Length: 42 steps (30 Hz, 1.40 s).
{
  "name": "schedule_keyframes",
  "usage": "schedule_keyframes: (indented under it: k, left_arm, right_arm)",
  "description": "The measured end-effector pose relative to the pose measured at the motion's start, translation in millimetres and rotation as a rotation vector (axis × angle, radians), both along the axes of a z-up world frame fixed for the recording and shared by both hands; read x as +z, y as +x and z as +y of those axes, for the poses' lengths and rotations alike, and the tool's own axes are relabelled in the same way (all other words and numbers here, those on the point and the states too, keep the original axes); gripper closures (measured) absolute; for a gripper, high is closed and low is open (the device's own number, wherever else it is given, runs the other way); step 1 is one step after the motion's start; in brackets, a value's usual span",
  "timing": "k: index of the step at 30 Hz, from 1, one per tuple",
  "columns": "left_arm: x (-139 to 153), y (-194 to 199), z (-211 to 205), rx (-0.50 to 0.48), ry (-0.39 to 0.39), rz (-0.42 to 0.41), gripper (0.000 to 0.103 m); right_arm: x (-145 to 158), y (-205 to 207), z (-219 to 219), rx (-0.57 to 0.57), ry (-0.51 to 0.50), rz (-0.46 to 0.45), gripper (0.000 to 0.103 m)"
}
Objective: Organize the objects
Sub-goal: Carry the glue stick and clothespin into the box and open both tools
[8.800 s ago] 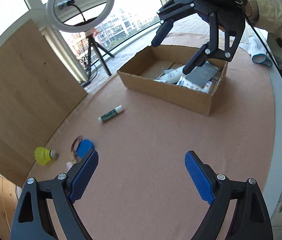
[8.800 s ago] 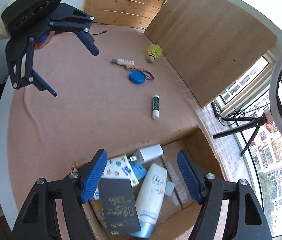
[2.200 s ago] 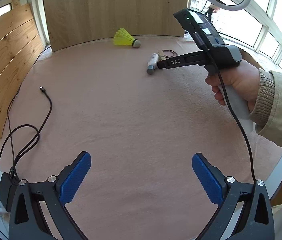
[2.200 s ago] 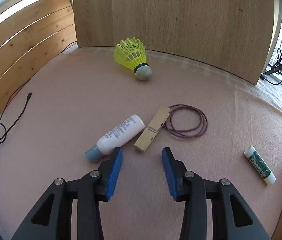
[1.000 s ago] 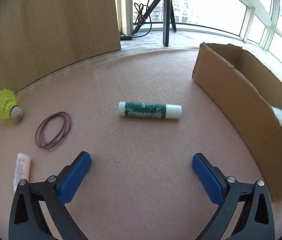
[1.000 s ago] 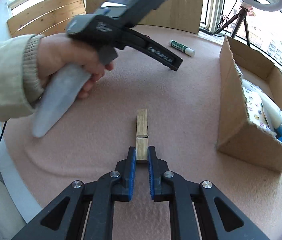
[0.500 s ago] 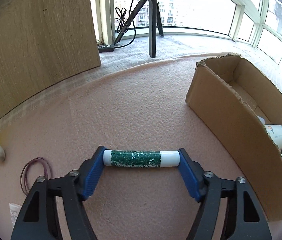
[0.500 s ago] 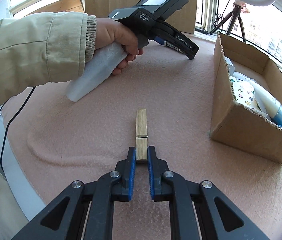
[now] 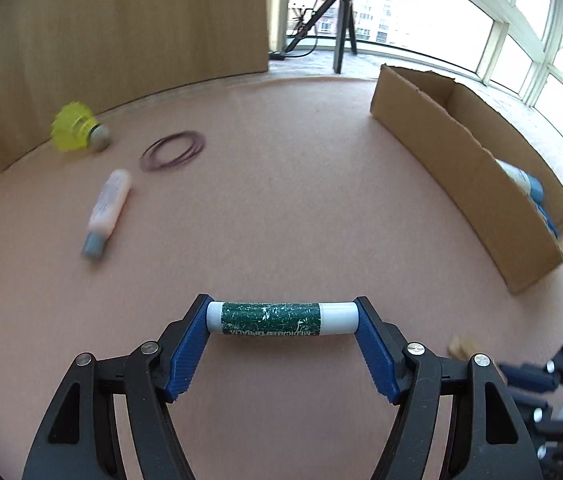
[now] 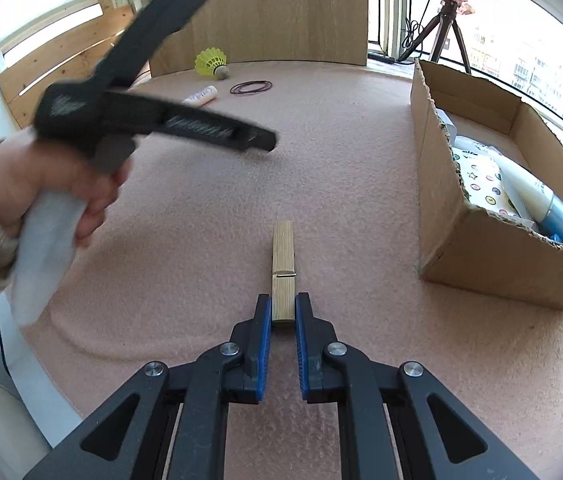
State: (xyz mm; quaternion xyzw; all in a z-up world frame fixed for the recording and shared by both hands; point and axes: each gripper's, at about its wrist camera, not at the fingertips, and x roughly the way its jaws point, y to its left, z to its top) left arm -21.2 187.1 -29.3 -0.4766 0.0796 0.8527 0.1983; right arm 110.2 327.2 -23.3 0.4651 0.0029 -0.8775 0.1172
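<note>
Left hand-held gripper (image 9: 281,320): clamped end to end on the lip balm stick (image 9: 281,319), blue pads pressing each cap end. Stick's long axis runs crosswise between the fingers; white cap toward the right finger, green scuffed label upside down to the camera. Stick held clear of the pink desk (image 9: 281,208).

Right hand-held gripper (image 10: 282,316): jaws nearly closed, pinching the near end of the wooden clothespin (image 10: 283,264). Pin's long axis runs straight ahead along the fingers; its metal spring sits just beyond the fingertips. Pale wood, plain.

In the right wrist view, the person's left hand (image 10: 53,184), in a beige cuff, grips a white handle, ahead-left of the right gripper; image blurred.

Ahead-right of both grippers: open cardboard box (image 10: 477,240) holding a patterned pack and a white tube with blue cap.

Far ahead-left of the left gripper: small white bottle (image 9: 107,212) lying with its grey cap toward the camera, purple hair ties (image 9: 172,151), yellow shuttlecock (image 9: 77,130).
</note>
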Motion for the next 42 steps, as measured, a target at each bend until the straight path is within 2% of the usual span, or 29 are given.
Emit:
schedule_keyframes:
  k: [4,11,18,23,34,42]
  left_arm:
    - [19.2,37.8,-32.0,0.098,0.0,0.013,0.03]
    - [75.2,63.4,-59.6,0.165,0.034,0.117,0.03]
    - [124.9,74.5,-61.4,0.168,0.063,0.208,0.03]
    - [150.4,80.6,-53.8,0.151,0.068,0.256,0.029]
    - [164.4,80.6,-24.8,0.149,0.04,0.287,0.03]
    - [172.7,77.2,16.9,0.128,0.011,0.313,0.03]
  right_arm:
    - [1.9,-8.6,-7.6,0.008,-0.023,0.014,0.093]
    - [28.6,-25.1,-27.7,0.045,-0.042,0.087,0.093]
    - [82.6,-27.8,-44.8,0.064,-0.054,0.209,0.093]
    - [108.7,-24.8,-46.3,0.064,-0.053,0.264,0.093]
    - [121.5,-22.2,-18.4,0.069,-0.077,0.315,0.093]
    - [127.7,-22.3,17.6,0.062,-0.102,0.348,0.093]
